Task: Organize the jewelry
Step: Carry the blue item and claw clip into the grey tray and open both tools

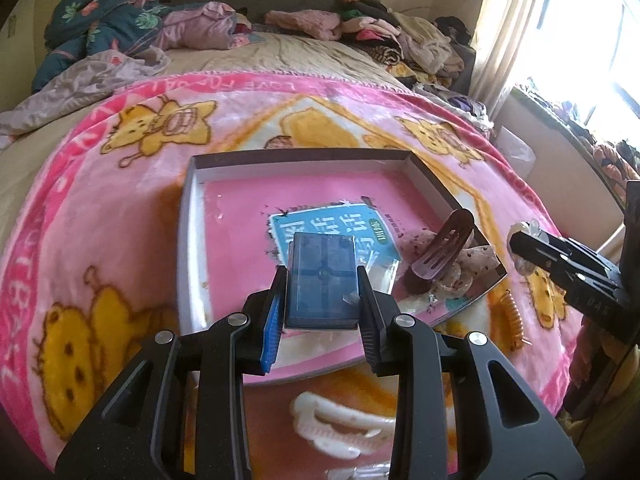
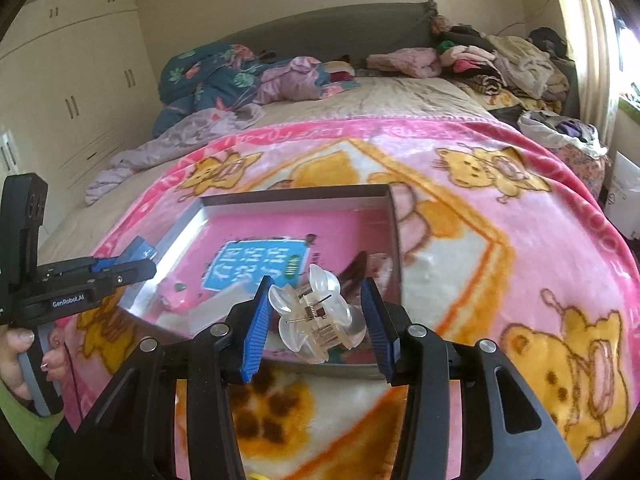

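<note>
Clear hair clip (image 2: 316, 318) clenched in right claw (image 2: 318, 316) — lying crosswise, left claw (image 1: 320, 280) gripping blue case (image 1: 322, 280) — lengthwise.

Both grippers (image 1: 322, 296) (image 2: 320, 320) are showing black frames with silver screws and ribbed blue pads — a green sleeve (image 2: 24, 428) is peeking out beside painted nails (image 2: 46, 365).

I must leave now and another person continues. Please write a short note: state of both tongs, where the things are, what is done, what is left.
Left tongs: shut on a small dark blue box, above the tray.
Right tongs: shut on a clear claw clip, at the tray's near edge.
Done: brown hair clip lies in the tray, on a speckled piece.
Left: place both held things; an orange coil tie and a white clip lie on the blanket.
</note>
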Demonstrator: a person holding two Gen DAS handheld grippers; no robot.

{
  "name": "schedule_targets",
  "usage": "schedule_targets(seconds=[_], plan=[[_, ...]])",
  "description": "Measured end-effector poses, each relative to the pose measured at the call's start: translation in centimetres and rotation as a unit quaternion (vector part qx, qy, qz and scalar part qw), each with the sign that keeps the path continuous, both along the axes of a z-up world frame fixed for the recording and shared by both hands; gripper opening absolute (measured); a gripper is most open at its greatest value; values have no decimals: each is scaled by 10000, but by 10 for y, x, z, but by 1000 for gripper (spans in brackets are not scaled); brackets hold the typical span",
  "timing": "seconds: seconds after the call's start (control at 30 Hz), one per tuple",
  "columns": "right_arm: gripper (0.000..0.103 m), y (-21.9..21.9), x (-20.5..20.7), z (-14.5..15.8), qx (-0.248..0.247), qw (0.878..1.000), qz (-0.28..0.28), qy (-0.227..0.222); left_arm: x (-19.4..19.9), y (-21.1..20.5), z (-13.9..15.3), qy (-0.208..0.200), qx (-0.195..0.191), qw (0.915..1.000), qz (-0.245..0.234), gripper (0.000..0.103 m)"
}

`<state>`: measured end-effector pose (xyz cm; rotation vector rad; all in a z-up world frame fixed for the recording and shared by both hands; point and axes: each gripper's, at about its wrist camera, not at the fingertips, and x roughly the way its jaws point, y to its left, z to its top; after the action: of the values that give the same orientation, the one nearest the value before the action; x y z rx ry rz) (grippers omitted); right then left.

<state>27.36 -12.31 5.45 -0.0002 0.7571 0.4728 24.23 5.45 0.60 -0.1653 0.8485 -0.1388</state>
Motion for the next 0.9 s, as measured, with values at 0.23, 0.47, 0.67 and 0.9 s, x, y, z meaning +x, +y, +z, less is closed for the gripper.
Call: schedule_targets(seconds=[0.23,0.47,0.67,0.9], plan=[[43,-16,9,-6,-15,9998,-199,40,17,-13,-13,155,59,9998,-129,25],[43,-17,17,-16,-78,9996,-228,144,35,-16,-26,301,158,9993,-154,25],[43,-10,24,-28,-173,9994,-155,245,47,-14,-37,429,235,9987,-114,25],[43,3,29,-41,-272,9991,-38,336,57,-11,-46,544,286,9981,-61,25]])
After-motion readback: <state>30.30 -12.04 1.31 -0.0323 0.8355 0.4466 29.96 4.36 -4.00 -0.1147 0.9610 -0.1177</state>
